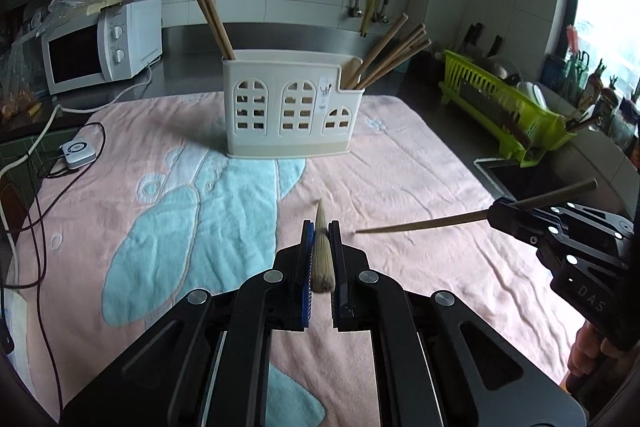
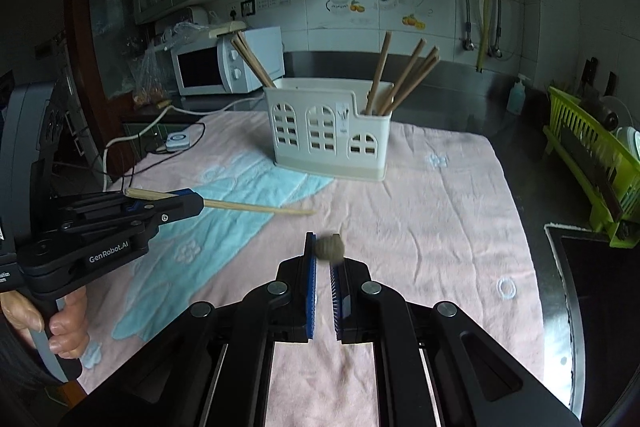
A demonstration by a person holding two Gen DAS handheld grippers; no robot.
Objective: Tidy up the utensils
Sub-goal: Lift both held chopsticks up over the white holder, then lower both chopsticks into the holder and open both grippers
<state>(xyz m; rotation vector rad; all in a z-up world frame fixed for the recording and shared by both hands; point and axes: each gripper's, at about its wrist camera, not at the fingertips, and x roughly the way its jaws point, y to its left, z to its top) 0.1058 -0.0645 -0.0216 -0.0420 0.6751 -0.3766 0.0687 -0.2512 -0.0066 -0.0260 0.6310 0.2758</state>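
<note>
Two chopsticks are off the towel, one pinched in each gripper. The left gripper (image 1: 322,247) is closed tight on its chopstick (image 1: 320,251), which runs lengthwise between the blue pads with the thin end pointing forward and down toward the towel; seen from the right wrist view, the same stick (image 2: 256,206) juts out sideways from the clamp, held near its thick end. The right gripper (image 2: 323,255) is likewise clamped shut on the other chopstick (image 2: 331,247), which from its own camera shows only as a blurred round butt end because it points nearly straight along the lens; from the left wrist view it crosses the clamp, thin tip toward the middle of the towel. Gripping each near the thick end probably leaves the long thin part free to drop tip-first into a slot.

Both sticks are plain, pale brown wood, round and tapering.

Ahead, at the far edge of the pink and blue towel (image 1: 400,187), stands the cream holder (image 1: 292,115) with arched window cut-outs. It already holds chopsticks leaning out of its left compartment and a larger bunch leaning from the lower right one. Both held sticks are well apart from it.
</note>
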